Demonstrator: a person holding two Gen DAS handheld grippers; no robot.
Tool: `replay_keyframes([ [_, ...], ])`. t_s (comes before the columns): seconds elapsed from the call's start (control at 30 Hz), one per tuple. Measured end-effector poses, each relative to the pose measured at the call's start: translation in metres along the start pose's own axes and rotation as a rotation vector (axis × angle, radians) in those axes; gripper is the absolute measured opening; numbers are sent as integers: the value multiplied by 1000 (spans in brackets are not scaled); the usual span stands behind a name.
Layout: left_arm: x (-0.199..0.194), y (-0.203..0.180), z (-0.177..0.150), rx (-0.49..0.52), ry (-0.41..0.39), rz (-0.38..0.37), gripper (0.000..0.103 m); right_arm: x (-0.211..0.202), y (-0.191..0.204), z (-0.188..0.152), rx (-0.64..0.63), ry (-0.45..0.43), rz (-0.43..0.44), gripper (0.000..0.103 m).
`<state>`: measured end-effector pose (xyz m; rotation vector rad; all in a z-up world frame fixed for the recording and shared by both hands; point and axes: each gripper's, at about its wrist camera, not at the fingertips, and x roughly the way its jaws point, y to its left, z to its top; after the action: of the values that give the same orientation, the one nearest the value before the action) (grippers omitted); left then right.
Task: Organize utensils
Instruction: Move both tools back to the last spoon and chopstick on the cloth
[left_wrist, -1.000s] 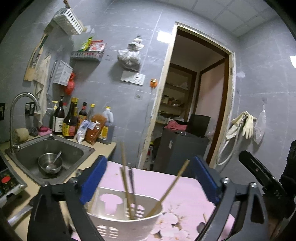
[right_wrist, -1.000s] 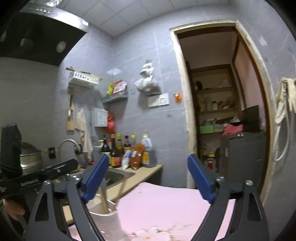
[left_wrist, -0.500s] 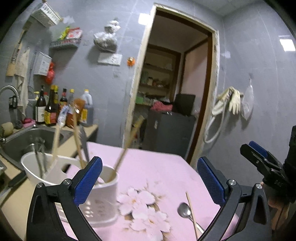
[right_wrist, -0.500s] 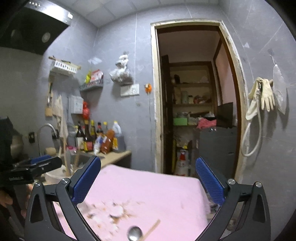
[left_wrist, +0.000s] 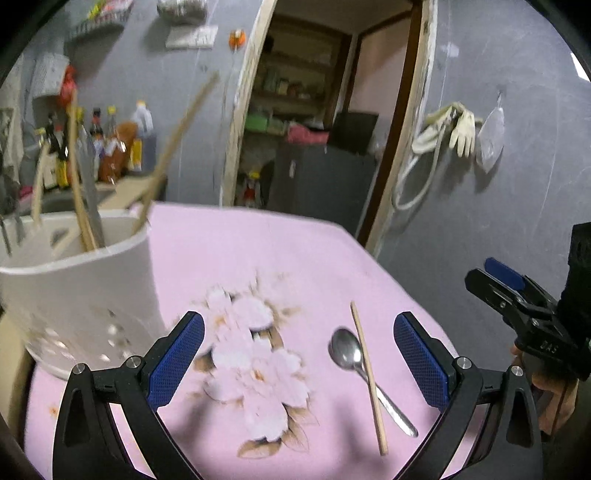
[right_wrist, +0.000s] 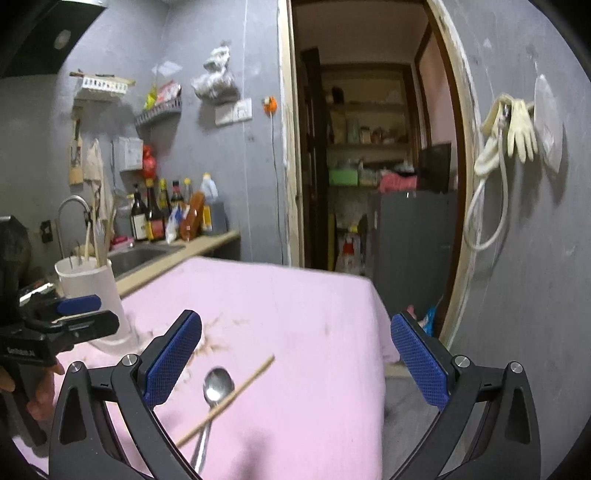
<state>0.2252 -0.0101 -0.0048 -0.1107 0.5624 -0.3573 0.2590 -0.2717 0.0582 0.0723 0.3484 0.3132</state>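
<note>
A white utensil holder (left_wrist: 81, 291) stands at the left of the pink flowered tablecloth (left_wrist: 229, 254) and holds chopsticks (left_wrist: 79, 184) and other utensils. A metal spoon (left_wrist: 347, 354) and one wooden chopstick (left_wrist: 367, 376) lie crossed on the cloth at the right. My left gripper (left_wrist: 297, 354) is open and empty above the cloth, between holder and spoon. My right gripper (right_wrist: 295, 358) is open and empty, just above the spoon (right_wrist: 218, 384) and chopstick (right_wrist: 236, 391). The holder (right_wrist: 92, 291) is far left in the right wrist view.
A sink counter with sauce bottles (right_wrist: 159, 218) and a faucet (right_wrist: 72, 206) runs along the left wall. An open doorway (right_wrist: 369, 166) with shelves is behind the table. Gloves and a hose (right_wrist: 509, 125) hang on the right wall. The table's right edge (right_wrist: 380, 332) drops off.
Both grippers swung right and tilted down. The holder slid from centre to the left of the left wrist view. The spoon and chopstick came into view under both grippers.
</note>
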Motion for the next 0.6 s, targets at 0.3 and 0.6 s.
replay_keyframes([
  [0.3, 30, 7, -2, -45, 166, -33, 100, 40, 3, -13, 3, 215, 35, 73],
  [0.6, 60, 16, 5, -108, 317, -147, 59, 84, 2, -23, 35, 416, 107, 39],
])
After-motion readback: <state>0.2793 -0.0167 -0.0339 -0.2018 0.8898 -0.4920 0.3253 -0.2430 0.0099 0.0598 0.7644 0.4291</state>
